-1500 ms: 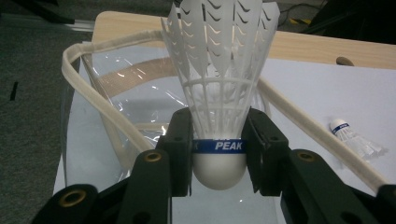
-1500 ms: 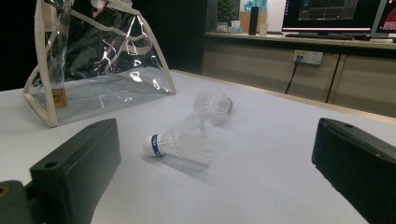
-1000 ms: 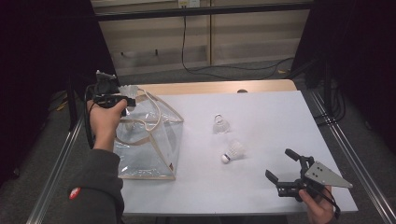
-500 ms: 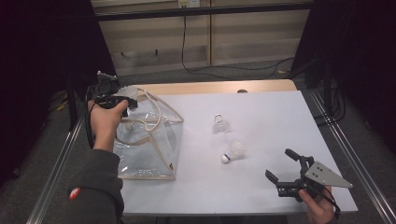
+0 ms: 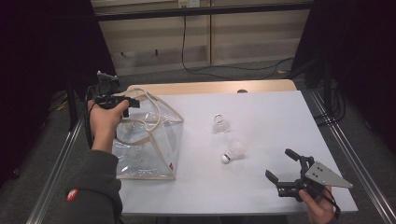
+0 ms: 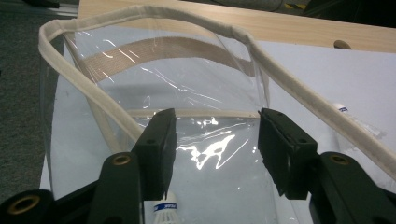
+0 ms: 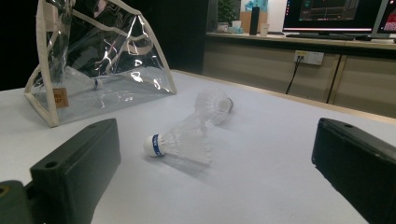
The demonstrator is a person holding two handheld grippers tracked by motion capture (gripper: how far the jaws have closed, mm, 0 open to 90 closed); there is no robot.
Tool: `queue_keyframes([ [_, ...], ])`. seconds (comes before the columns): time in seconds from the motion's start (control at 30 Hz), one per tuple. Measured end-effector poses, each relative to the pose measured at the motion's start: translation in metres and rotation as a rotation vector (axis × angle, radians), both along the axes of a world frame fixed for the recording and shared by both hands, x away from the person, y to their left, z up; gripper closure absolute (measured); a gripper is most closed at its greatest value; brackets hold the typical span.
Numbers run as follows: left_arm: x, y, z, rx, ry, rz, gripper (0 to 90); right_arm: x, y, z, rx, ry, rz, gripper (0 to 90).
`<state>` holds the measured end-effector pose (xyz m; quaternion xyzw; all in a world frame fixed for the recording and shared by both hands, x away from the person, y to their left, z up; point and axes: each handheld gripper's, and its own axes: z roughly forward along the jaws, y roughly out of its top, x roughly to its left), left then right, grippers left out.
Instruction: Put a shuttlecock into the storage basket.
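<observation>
White bench top (image 5: pixel 261 116), nearest us: our right gripper (image 5: pixel 286 167) rests at the near right corner, fingers (image 7: pixel 77 163) spread wide and empty, aimed at the loose shuttlecocks. Two white feathered shuttlecocks remain out on the bench: the nearer one (image 5: pixel 232 152) lies on its side, with a blue band around its cork base (image 7: pixel 152 145); the lettering on the band is too small to read. The farther shuttlecock (image 5: pixel 221 124) sits just beyond it, apart from it.

To the left stands the clear plastic tote bag with cream fabric trim (image 5: pixel 149 140). One shuttlecock (image 6: pixel 164 211) already lies inside, also blue-banded, writing illegible. A small tan label (image 7: pixel 60 98) sits on the bag's lower corner; we cannot read its mark.

Farthest, our left gripper (image 5: pixel 133 102) hovers at the bag's rim (image 6: pixel 154 14). Its fingers (image 6: pixel 159 140) have just been opening, parted, with nothing pressed between them; the mouth seems released.

Judgement: roughly one third packed; two shuttlecocks left to load.
</observation>
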<state>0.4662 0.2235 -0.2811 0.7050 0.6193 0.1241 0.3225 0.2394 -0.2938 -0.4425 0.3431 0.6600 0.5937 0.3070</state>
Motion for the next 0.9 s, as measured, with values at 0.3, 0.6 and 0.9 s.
queue_keyframes([
  [0.3, -0.003, -0.006, 0.008, -0.012, 0.007, -0.052, 45.2, 0.000, 0.000, 0.000, 0.002, 0.000, -0.002, 1.0],
  [0.6, -0.006, -0.011, 0.015, -0.035, 0.003, -0.087, 43.1, 0.000, 0.000, 0.000, 0.001, 0.000, -0.002, 1.0],
  [0.9, -0.010, -0.018, 0.021, -0.058, -0.006, -0.125, 39.0, -0.001, 0.000, 0.000, 0.001, -0.002, -0.003, 1.0],
])
